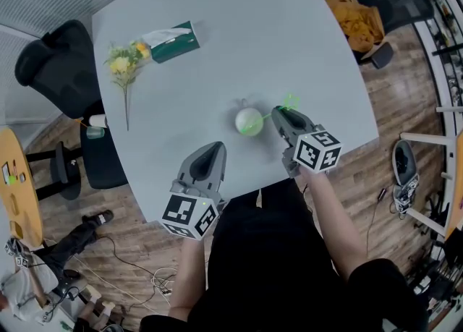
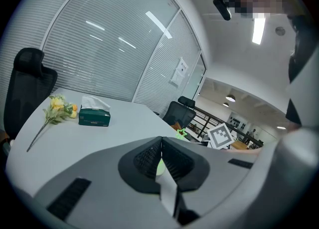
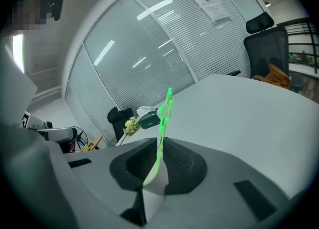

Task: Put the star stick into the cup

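Observation:
A thin green star stick (image 1: 291, 100) slants from its star, up at the right, down into a small white cup (image 1: 248, 121) standing on the grey table (image 1: 239, 27). My right gripper (image 1: 278, 112) sits just right of the cup. Its jaws stand slightly apart around the stick (image 3: 164, 118), which passes up between them, and I count the right gripper (image 3: 162, 140) as open. My left gripper (image 1: 215, 148) rests nearer the table's front edge, pointing at the cup. The left gripper (image 2: 161, 140) is shut and empty, with a sliver of the cup (image 2: 159, 167) showing past its tips.
A green tissue box (image 1: 173, 41) and a bunch of yellow flowers (image 1: 126, 63) lie at the table's far left. A black chair (image 1: 58, 63) stands left of the table. Another chair with orange cloth (image 1: 354, 12) stands at the far right. The table edge runs just in front of both grippers.

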Motion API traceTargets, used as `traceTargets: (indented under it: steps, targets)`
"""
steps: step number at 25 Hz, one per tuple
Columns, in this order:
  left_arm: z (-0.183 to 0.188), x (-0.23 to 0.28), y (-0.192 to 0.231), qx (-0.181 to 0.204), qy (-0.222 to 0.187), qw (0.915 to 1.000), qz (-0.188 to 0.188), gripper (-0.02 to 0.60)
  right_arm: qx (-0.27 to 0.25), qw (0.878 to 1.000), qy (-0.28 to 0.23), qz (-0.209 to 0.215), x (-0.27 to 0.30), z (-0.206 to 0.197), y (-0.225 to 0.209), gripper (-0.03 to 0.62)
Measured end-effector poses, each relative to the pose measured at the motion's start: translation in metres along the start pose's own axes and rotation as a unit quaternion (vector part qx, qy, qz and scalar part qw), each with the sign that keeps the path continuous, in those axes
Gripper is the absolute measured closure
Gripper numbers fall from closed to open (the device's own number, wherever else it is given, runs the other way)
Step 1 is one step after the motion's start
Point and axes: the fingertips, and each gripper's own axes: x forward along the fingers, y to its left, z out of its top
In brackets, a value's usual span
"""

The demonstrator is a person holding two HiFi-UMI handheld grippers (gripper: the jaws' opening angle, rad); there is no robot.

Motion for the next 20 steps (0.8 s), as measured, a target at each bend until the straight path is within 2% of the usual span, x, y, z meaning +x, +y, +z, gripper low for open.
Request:
traceTargets:
  steps: [20]
  targets:
    - [-0.004, -0.012, -0.013, 0.011, -0.004, 0.9999, -0.005, 0.583, 0.005, 1.000, -0.009, -0.015, -0.014, -0.002, -0.004, 0.471]
